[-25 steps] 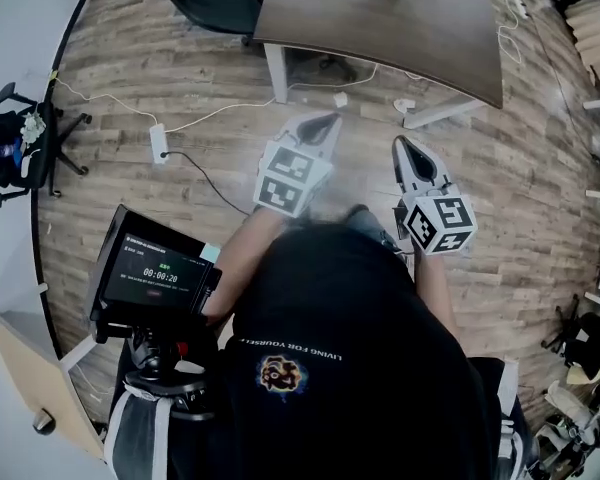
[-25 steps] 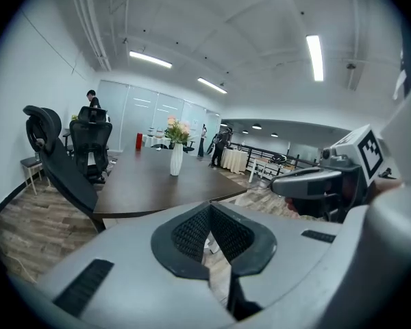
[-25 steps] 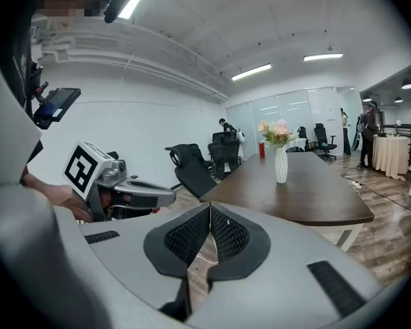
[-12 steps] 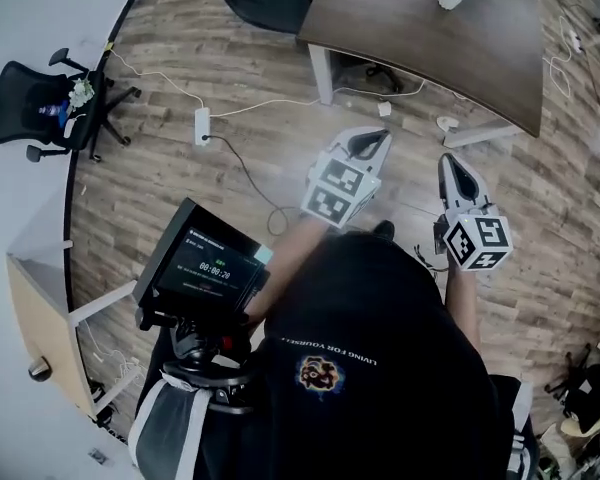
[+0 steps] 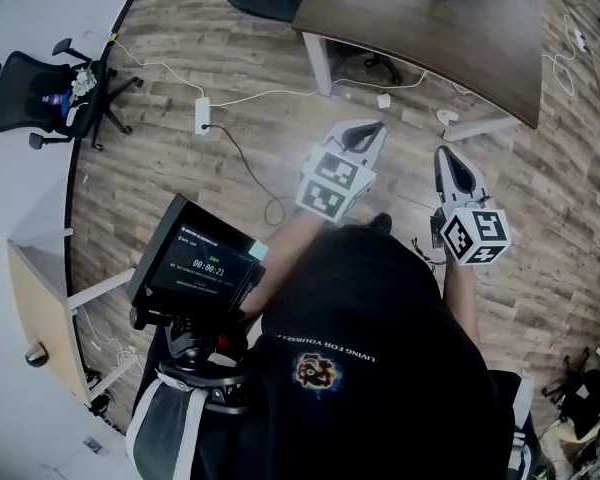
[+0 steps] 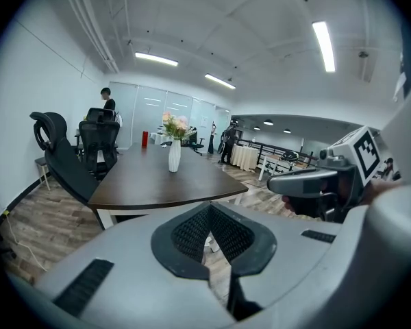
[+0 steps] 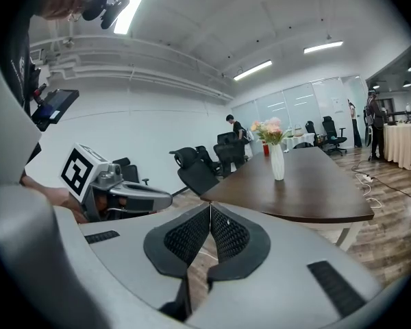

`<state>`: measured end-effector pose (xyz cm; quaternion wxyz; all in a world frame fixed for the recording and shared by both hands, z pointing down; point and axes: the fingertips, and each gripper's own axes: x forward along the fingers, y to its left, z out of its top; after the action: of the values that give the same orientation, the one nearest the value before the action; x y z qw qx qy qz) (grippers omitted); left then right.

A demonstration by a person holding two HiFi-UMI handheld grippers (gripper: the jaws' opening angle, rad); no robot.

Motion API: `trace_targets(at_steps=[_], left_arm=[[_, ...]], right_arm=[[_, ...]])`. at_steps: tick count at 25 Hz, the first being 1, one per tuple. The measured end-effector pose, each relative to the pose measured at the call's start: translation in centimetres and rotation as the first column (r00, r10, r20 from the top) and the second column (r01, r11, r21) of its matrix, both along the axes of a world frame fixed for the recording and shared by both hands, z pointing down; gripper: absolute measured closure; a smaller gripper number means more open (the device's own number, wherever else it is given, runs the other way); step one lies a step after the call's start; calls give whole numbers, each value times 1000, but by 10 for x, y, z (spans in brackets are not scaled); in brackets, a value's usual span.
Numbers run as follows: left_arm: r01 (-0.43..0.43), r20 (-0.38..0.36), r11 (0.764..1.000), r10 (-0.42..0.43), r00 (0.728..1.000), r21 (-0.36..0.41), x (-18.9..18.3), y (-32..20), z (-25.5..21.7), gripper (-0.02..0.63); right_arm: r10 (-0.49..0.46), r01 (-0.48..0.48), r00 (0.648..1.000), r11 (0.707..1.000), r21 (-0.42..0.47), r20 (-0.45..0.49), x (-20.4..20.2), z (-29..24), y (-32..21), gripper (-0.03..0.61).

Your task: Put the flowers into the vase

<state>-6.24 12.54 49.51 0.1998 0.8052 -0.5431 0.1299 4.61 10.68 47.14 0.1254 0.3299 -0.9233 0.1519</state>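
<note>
Over a wood-plank floor [image 5: 160, 193] we hold 2 grippers out ahead of us, side by side and apart, both tipped slightly downward. We see the left gripper [image 6: 209, 210] with its 2 jaws pressed together, their ribbed black pads meeting along 1 thin seam with nothing between them. The right gripper [image 7: 209, 210] looks the same: its jaws are pressed together and it carries nothing. Each gripper's view catches the other one off to the side, with its cube of square markers.

Both grippers point toward a dark brown table [image 5: 420, 28] that stands well apart from us on white legs. On its top, away from the near edge, a slim white vase [image 6: 174, 156] stands upright. The flowers [image 6: 176, 125], pale pink and cream with green leaves, already sit in the vase's mouth. Further back on the same table we see 1 small red object [image 6: 144, 139]; we cannot tell what it is.

Black office chairs [image 6: 58, 156] stand beside the table's far side, and a person [image 6: 108, 101] stands behind them near a glass wall. From the head view, another black chair [image 5: 40, 78] sits by the curved white wall, and a white power strip [image 5: 202, 120] with its cables lies on the planks. A dark screen [image 5: 195, 268] with a timer readout is mounted at our chest.
</note>
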Motion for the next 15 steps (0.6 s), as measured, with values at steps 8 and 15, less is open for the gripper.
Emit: trace_targets(at_steps=[8, 15], left_arm=[[1, -3, 1000, -1, 1000, 12, 0, -3, -3, 607], [-8, -4, 1000, 8, 1000, 16, 2, -2, -6, 607]], right_arm=[[-8, 8, 1000, 1000, 6, -2, -2, -1, -2, 560], [-9, 9, 1000, 1000, 13, 1, -5, 0, 0, 560]])
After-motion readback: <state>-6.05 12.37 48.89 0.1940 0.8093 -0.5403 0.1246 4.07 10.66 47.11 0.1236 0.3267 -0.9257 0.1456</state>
